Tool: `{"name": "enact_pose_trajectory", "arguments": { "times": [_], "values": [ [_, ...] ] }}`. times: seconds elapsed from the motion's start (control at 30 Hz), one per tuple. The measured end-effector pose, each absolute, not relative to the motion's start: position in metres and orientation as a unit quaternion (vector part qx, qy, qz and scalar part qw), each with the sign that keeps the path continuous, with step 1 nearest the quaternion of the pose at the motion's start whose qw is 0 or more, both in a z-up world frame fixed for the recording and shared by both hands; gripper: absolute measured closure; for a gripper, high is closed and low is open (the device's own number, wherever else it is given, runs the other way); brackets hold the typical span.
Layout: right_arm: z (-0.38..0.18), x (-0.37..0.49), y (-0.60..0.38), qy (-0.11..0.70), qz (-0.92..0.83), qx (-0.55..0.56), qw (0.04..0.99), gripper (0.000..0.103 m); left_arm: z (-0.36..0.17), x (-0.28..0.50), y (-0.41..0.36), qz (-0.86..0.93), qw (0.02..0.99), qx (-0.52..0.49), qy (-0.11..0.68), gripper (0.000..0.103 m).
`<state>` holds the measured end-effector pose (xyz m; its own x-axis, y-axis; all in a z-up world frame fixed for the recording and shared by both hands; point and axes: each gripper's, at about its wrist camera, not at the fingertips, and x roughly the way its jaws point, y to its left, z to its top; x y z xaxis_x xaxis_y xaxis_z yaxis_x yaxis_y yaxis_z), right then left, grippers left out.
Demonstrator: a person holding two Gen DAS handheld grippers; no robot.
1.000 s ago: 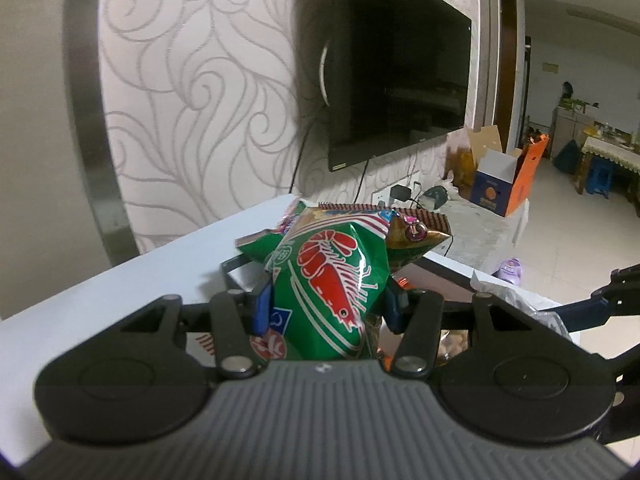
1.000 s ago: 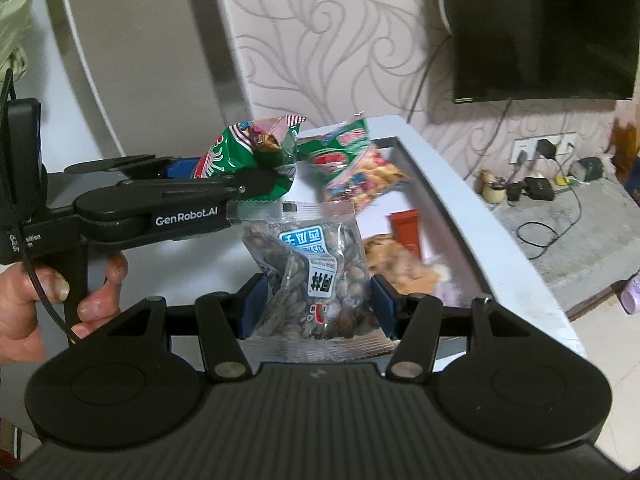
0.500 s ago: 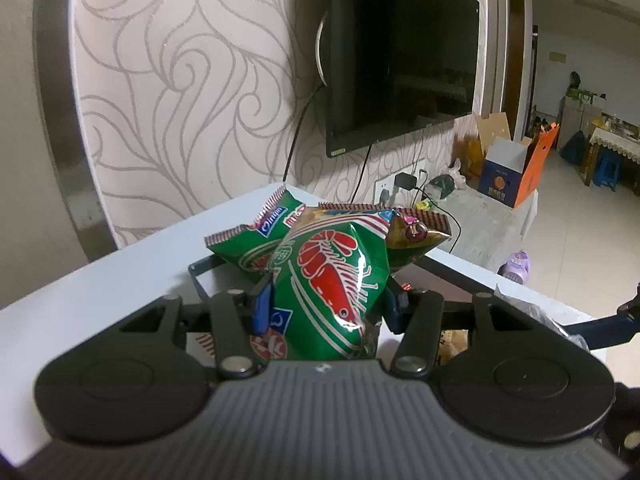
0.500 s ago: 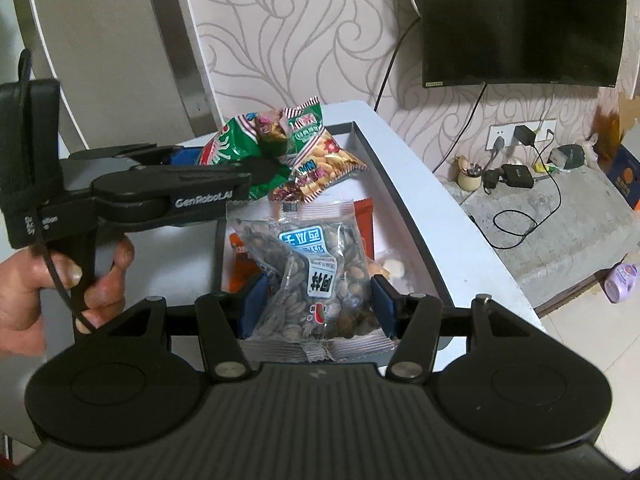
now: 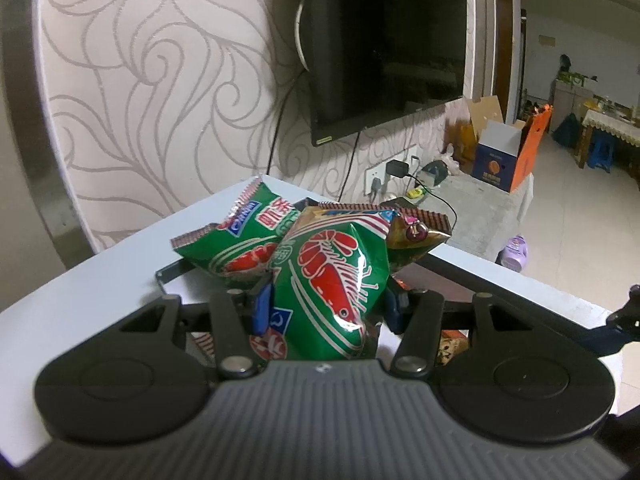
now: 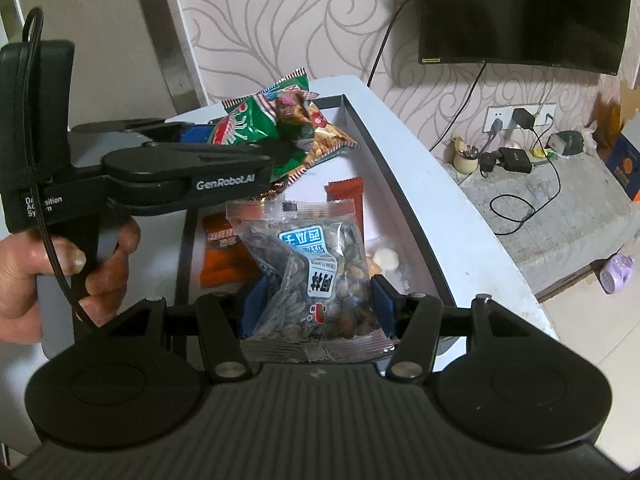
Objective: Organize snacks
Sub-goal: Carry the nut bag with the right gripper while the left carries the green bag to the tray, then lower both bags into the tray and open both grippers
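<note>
Green shrimp-chip packet (image 5: 332, 280): clamped between the blue pads of the left gripper (image 5: 326, 304), held upright above the near-left part of the dark-rimmed tray (image 6: 394, 152). A small brown packet (image 5: 416, 236) is caught against its upper right edge.

Clear sunflower-seed packet (image 6: 316, 276): pinched at its lower half by the right gripper (image 6: 316, 308), raised above the tray's near end.

Second green shrimp-chip packet (image 5: 236, 240): lies at the tray's far-left corner, just beyond the held one. A peanut packet (image 6: 328, 138) lies beside it. An orange packet (image 6: 222, 252) lies on the tray floor at the left side; a red-brown bar (image 6: 346, 190) lies mid-tray.

The tray rests on a white table (image 6: 452, 208). A wall-mounted television (image 6: 520, 8) hangs beyond the tray's far right.
</note>
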<state>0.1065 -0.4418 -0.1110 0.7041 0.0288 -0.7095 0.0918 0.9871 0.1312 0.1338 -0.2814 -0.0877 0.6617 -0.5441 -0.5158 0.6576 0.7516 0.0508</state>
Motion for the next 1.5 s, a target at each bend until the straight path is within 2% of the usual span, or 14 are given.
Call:
{"name": "enact_pose_trajectory", "arguments": {
  "times": [0.7, 1.33, 1.43, 1.5],
  "values": [
    [-0.123, 0.132, -0.434, 0.395, -0.024, 0.026, 0.918, 0.041, -0.092, 0.135, -0.300, -0.336, 0.900, 0.123, 0.250, 0.044],
    [-0.129, 0.139, -0.436, 0.404, -0.045, 0.029, 0.913, 0.041, -0.091, 0.128, -0.295, -0.306, 0.908, 0.115, 0.261, 0.043],
    [-0.125, 0.137, -0.433, 0.403, -0.047, 0.023, 0.914, 0.040, -0.090, 0.126, -0.293, -0.303, 0.910, 0.113, 0.261, 0.042],
    [-0.123, 0.136, -0.432, 0.400, -0.048, 0.022, 0.915, 0.036, -0.089, 0.125, -0.292, -0.303, 0.910, 0.109, 0.261, 0.042]
  ]
}}
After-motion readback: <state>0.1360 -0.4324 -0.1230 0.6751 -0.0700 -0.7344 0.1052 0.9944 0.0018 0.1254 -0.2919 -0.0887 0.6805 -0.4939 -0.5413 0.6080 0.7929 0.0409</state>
